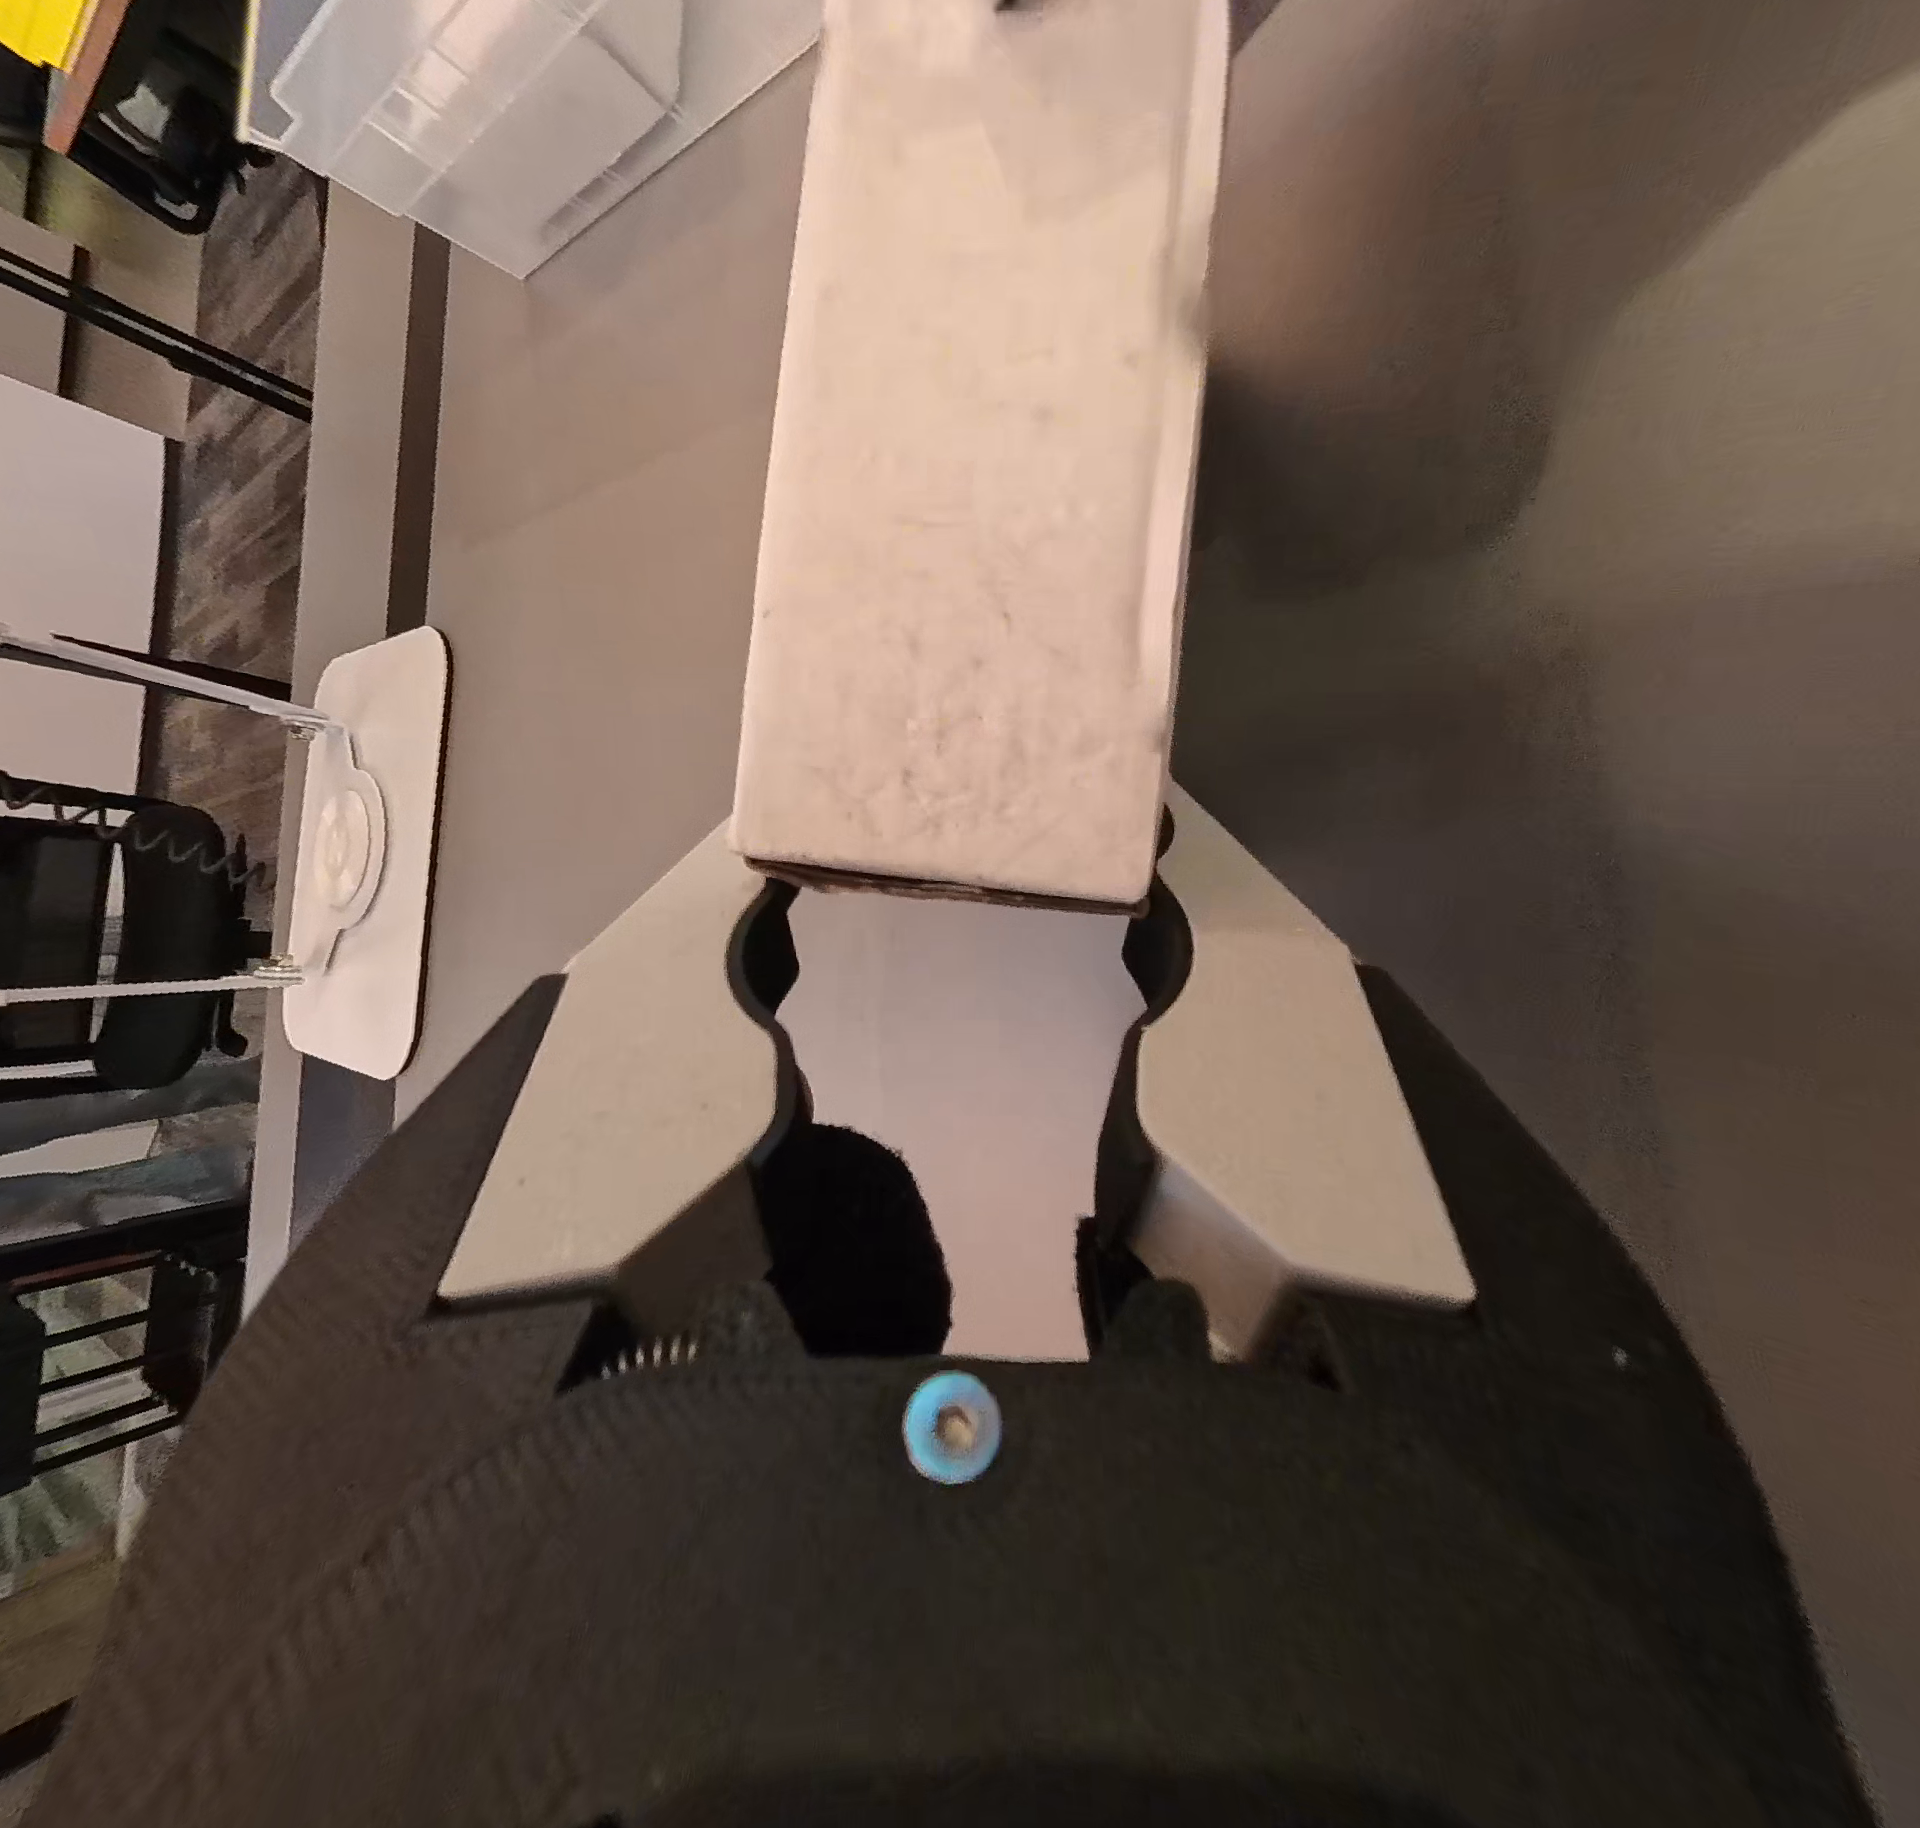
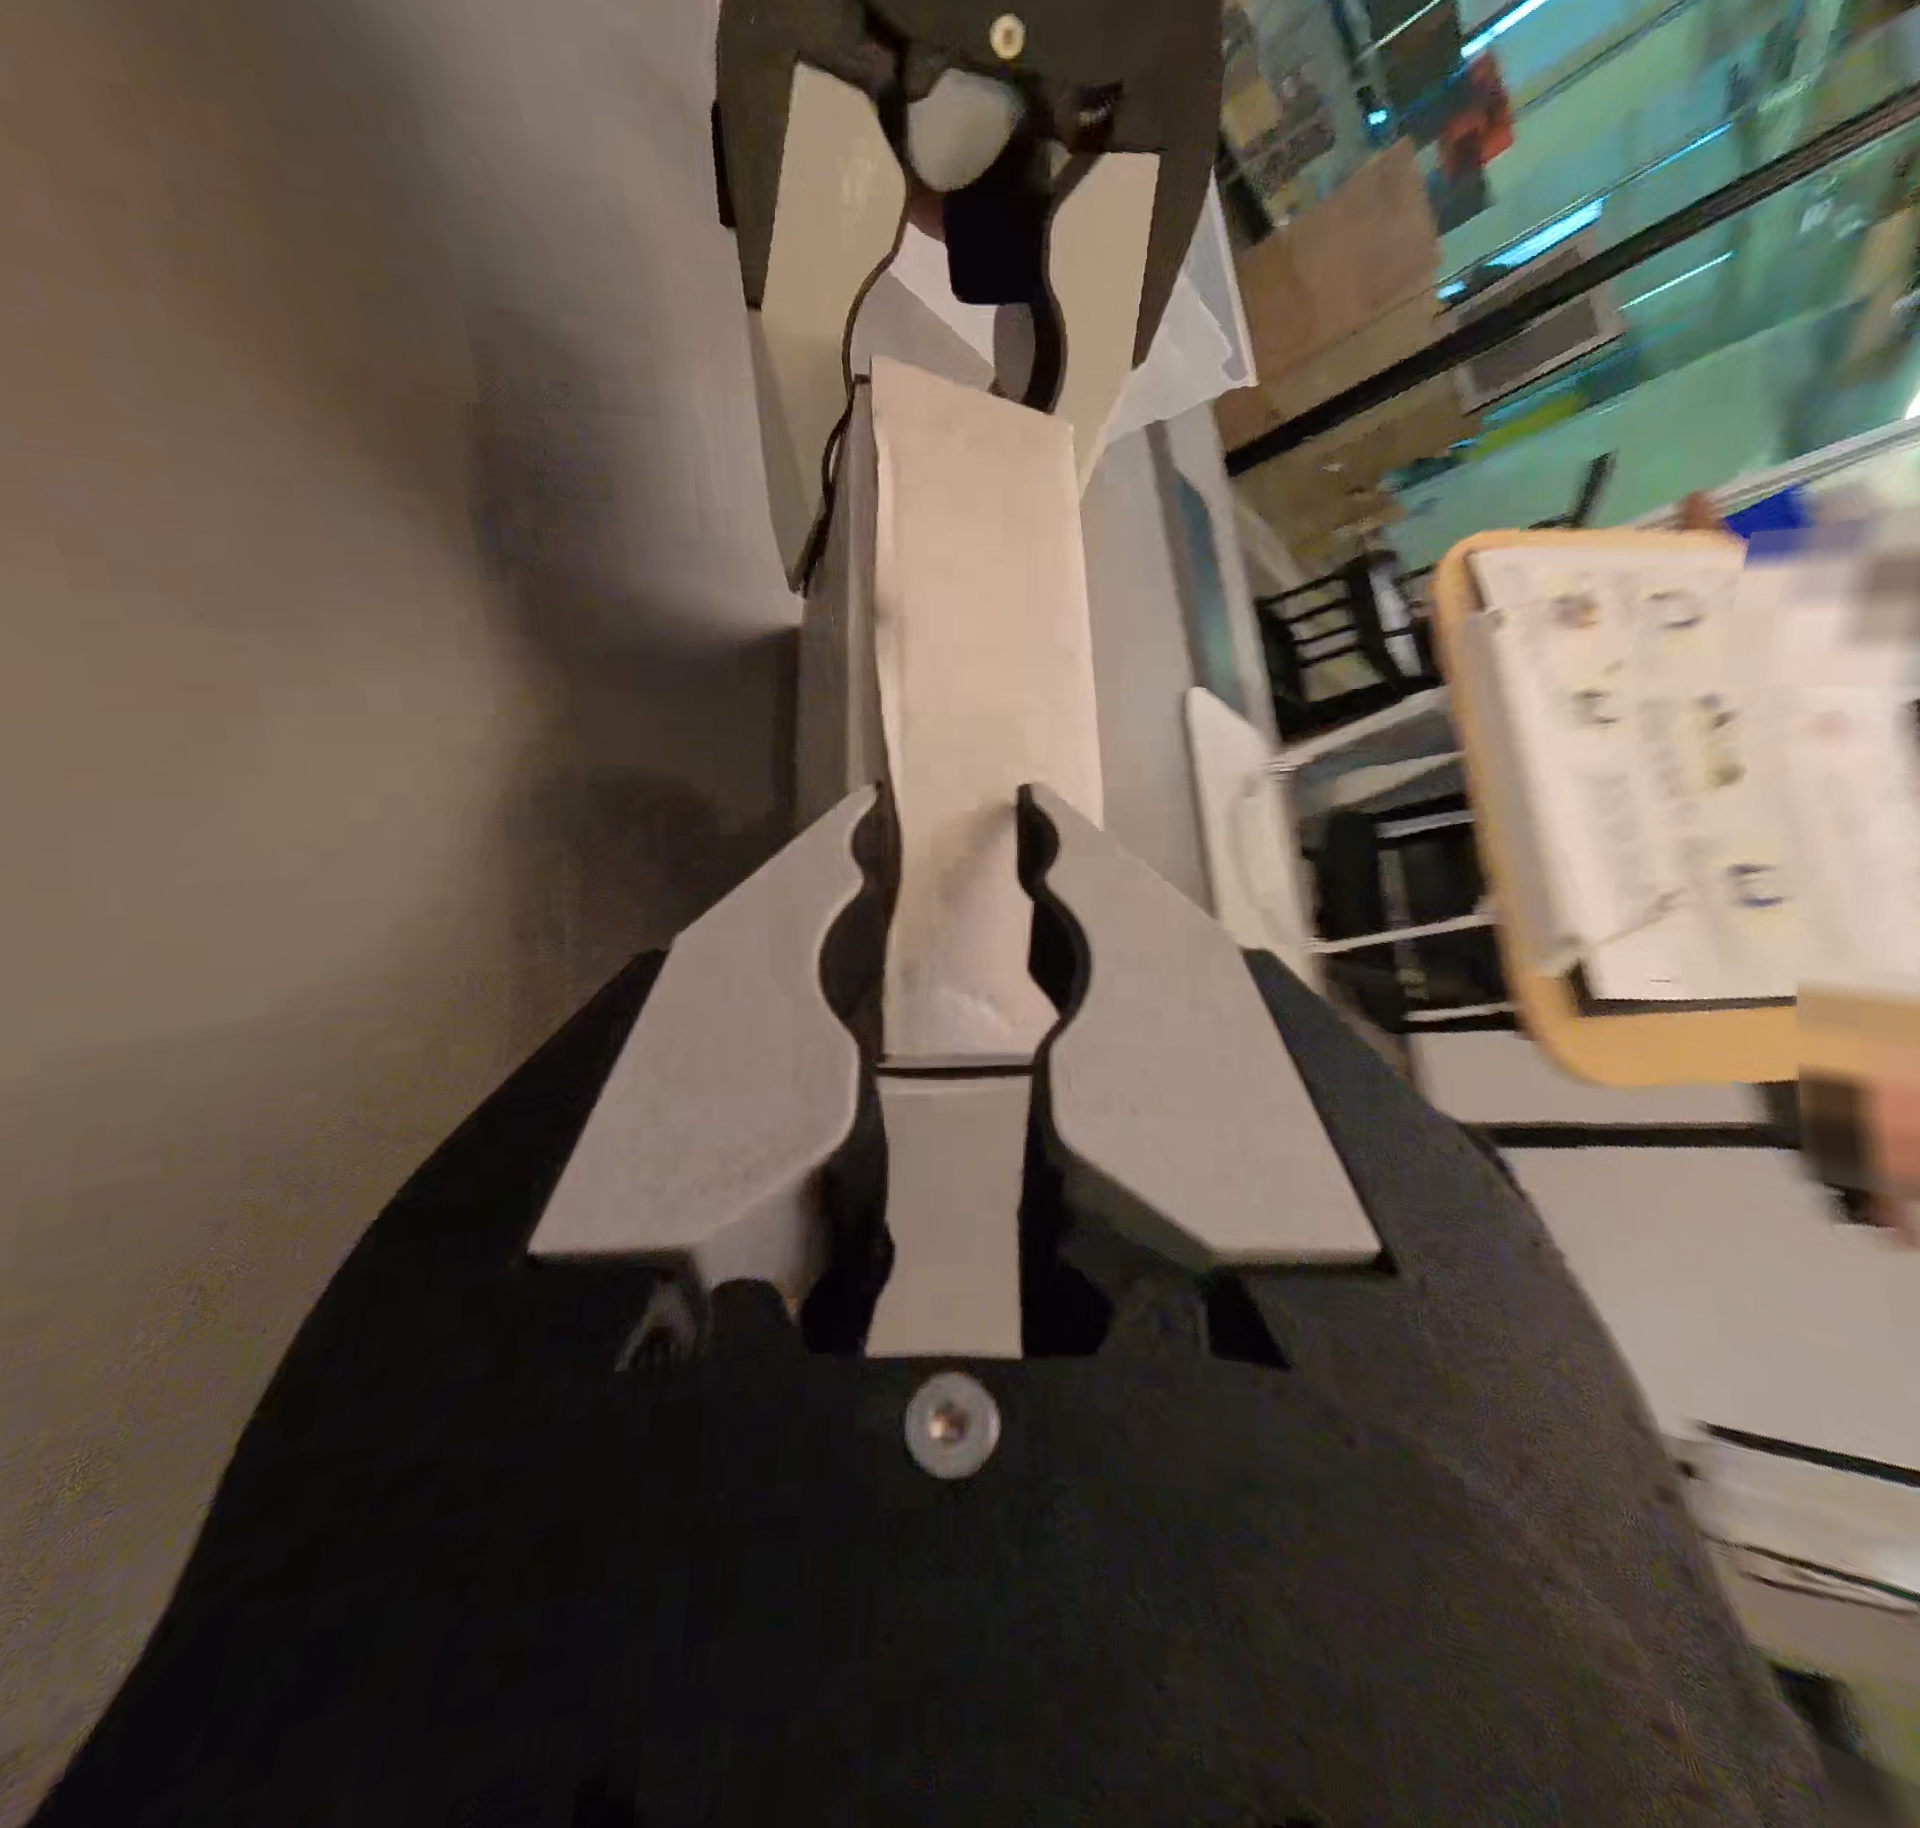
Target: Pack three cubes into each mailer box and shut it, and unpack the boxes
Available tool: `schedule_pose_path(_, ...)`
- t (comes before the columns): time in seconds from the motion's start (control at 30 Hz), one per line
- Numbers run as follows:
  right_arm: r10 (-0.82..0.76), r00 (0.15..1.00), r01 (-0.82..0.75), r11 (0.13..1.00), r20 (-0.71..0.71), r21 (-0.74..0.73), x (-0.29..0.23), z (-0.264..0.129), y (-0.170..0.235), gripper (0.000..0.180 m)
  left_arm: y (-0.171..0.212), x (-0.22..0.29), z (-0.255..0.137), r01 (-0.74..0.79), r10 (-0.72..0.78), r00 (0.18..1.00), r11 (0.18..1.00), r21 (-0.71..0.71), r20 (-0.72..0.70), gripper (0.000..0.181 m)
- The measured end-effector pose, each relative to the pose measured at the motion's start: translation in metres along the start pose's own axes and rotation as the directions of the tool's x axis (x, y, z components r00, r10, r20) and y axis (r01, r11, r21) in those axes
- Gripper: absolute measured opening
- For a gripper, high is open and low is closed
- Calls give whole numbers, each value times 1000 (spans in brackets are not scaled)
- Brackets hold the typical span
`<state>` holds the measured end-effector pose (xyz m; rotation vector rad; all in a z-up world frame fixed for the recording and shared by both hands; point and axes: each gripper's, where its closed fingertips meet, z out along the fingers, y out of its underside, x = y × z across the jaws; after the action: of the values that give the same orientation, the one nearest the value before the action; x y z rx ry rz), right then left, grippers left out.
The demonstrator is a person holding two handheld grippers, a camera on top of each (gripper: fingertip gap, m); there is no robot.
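A white mailer box (image 1: 977, 448) is held by its two ends between my grippers, over the grey table (image 1: 1558, 843). My left gripper (image 1: 951, 890) is shut on the near end of the box, with the fingers against its two sides. In the right wrist view my right gripper (image 2: 956, 812) is shut on the other end of the box (image 2: 977, 635), pinching a narrow white panel. The left gripper (image 2: 966, 407) shows at the far end there. The box looks shut. No cubes are in view.
A clear plastic bin (image 1: 468, 85) stands on the table beyond the box. A white pad with a wire stand (image 1: 364, 843) sits at the table edge. A wooden board with a printed sheet (image 2: 1621, 791) is off to the side, beyond the table edge (image 2: 1226, 791).
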<state>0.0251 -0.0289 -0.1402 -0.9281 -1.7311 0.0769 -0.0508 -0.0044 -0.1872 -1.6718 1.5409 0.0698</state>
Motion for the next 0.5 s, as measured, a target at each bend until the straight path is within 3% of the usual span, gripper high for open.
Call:
schedule_pose_path(0.17, -190, 968, 183, 981, -161, -62, 4, -1, -1, 7, 1, -1, 0, 7, -7, 1000, 1000, -11, -1, 62)
schedule_pose_path(0.27, -79, 983, 80, 997, -163, -1, 5, -3, -6, 4, 2, 0, -1, 4, -3, 1000, 1000, -19, 6, 62)
schedule_pose_path(0.4, 186, 975, -168, 975, -123, 142, 28, -17, -18, 0, -2, 4, -1, -53, 53, 998, 998, -31, 19, 62)
schedule_pose_path(0.5, 264, 963, -255, 959, -60, 124, 36, -16, -14, 0, -1, 2, 1, -46, 47, 998, 998, -42, 36, 62)
